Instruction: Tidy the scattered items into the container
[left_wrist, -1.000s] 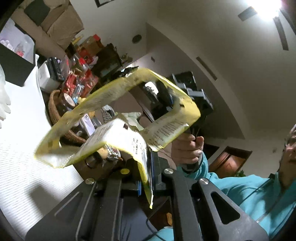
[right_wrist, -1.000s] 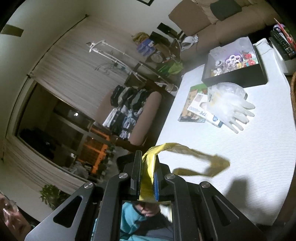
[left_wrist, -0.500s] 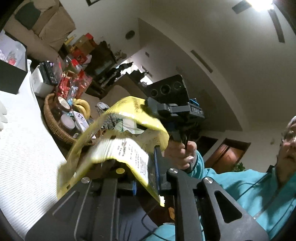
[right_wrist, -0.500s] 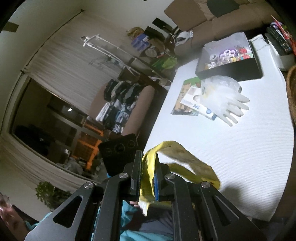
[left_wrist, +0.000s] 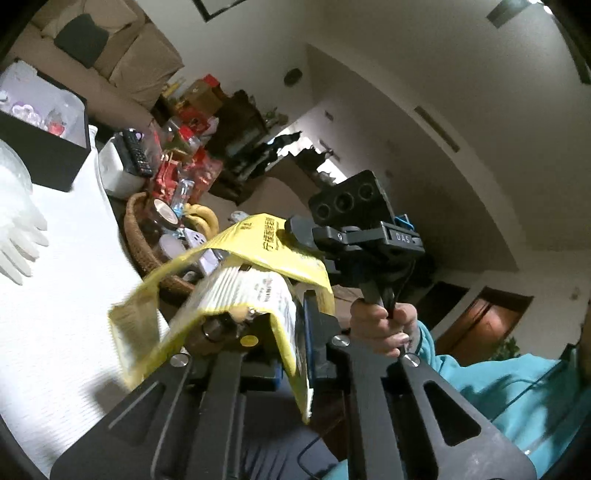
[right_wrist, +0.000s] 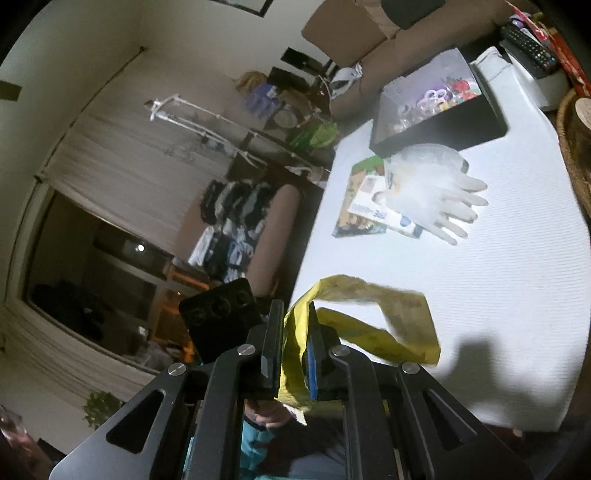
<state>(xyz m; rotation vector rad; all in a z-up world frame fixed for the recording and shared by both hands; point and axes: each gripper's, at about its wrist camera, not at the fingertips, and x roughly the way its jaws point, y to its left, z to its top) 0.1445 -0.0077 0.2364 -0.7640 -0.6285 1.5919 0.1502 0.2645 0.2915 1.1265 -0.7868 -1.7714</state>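
A limp, light yellow packet (left_wrist: 258, 254) is pinched at opposite ends by both closed tools (left_wrist: 301, 332) (right_wrist: 293, 354), seemingly above the counter's (right_wrist: 517, 295) near edge.

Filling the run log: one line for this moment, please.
left tongs: shut on yellow packet | right tongs: shut on yellow packet | packet: above white table | black box: not reached

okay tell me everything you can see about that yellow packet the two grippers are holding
The yellow packet is a thin, flexible pouch, plastic or foil by its look, with black characters on the yellow face and a white panel of small print. It is bent into a loop, held in the air over the white table. The left gripper pinches one end and the right gripper the other. Nothing else touches it.
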